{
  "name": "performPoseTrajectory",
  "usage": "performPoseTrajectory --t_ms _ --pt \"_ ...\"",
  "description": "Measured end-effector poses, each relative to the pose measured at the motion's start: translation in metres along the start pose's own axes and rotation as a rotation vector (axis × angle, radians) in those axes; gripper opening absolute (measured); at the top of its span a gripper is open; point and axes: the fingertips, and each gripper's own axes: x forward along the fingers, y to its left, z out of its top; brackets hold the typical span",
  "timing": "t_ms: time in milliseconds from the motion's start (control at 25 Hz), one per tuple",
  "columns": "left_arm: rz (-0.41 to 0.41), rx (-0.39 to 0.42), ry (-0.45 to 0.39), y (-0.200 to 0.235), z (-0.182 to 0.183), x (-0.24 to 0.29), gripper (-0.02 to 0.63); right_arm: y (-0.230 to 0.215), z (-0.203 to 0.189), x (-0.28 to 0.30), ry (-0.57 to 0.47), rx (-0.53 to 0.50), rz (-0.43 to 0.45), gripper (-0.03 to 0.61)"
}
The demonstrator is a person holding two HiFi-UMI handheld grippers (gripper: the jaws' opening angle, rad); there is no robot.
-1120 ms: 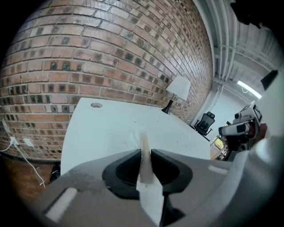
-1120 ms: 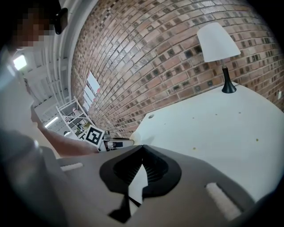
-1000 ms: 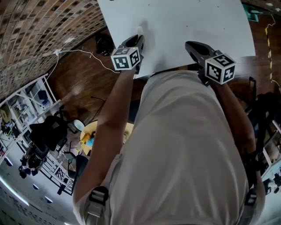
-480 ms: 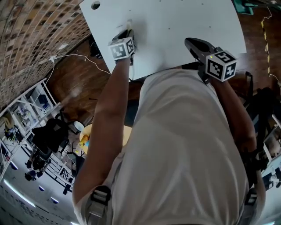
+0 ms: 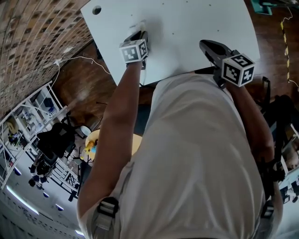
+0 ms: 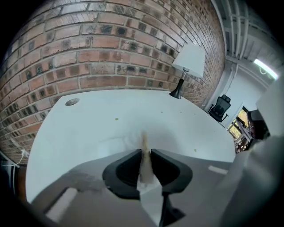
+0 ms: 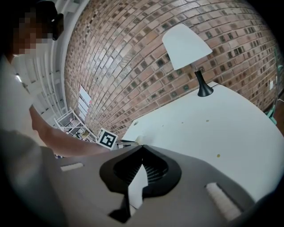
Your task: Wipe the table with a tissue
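A white tissue (image 6: 143,141) lies crumpled on the white table (image 6: 84,128), pinched between the jaws of my left gripper (image 6: 145,153), which points steeply down at the tabletop. In the head view that left gripper (image 5: 140,33) is over the table's (image 5: 196,18) left part, with the tissue (image 5: 138,24) just beyond its tips. My right gripper (image 5: 204,43) hovers over the near edge to the right. In its own view the right gripper (image 7: 142,146) is shut and holds nothing. A few small specks (image 6: 116,119) dot the tabletop.
A white-shaded lamp (image 6: 188,64) stands at the table's far side by the brick wall (image 6: 111,48). A round cable hole (image 5: 96,9) sits in the far left corner. A dark wood floor with a white cable (image 5: 79,58) lies left of the table. An office chair (image 6: 220,106) stands beyond.
My left gripper has slid the tissue farther across the table, toward the corner with the cable hole. The right gripper stays shut over the near edge.
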Motion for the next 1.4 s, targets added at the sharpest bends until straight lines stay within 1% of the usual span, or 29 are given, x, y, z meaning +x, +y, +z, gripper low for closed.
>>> performPoseTrajectory --t_ms 240,360,440,560,760,960,1280,1400 --pt "-0.044 0.029 0.016 -0.048 -0.014 0.009 0.072 -0.012 0.003 0.005 0.012 0.003 0.043 0.006" --pt "-0.079 0.042 0.015 -0.076 -0.021 0.014 0.072 -0.017 0.006 0.003 0.012 0.009 0.057 0.006" --pt "-0.081 0.048 0.014 -0.089 -0.024 0.015 0.072 -0.020 0.007 0.001 0.016 0.010 0.068 0.006" --pt "-0.054 0.039 0.024 -0.096 -0.029 0.019 0.072 -0.026 0.009 -0.001 0.024 0.012 0.083 0.006" --pt "-0.021 0.049 0.050 -0.097 -0.029 0.022 0.072 -0.041 0.015 -0.004 0.033 0.037 0.101 0.006" --pt "-0.023 0.051 0.042 -0.111 -0.024 0.024 0.074 -0.055 0.021 -0.009 0.040 0.035 0.119 0.006" --pt "-0.005 0.016 0.039 -0.130 -0.022 0.035 0.074 -0.073 0.027 -0.017 0.060 0.028 0.156 0.006" --pt "-0.013 0.012 0.048 -0.140 -0.021 0.038 0.074 -0.079 0.027 -0.022 0.069 0.025 0.165 0.006"
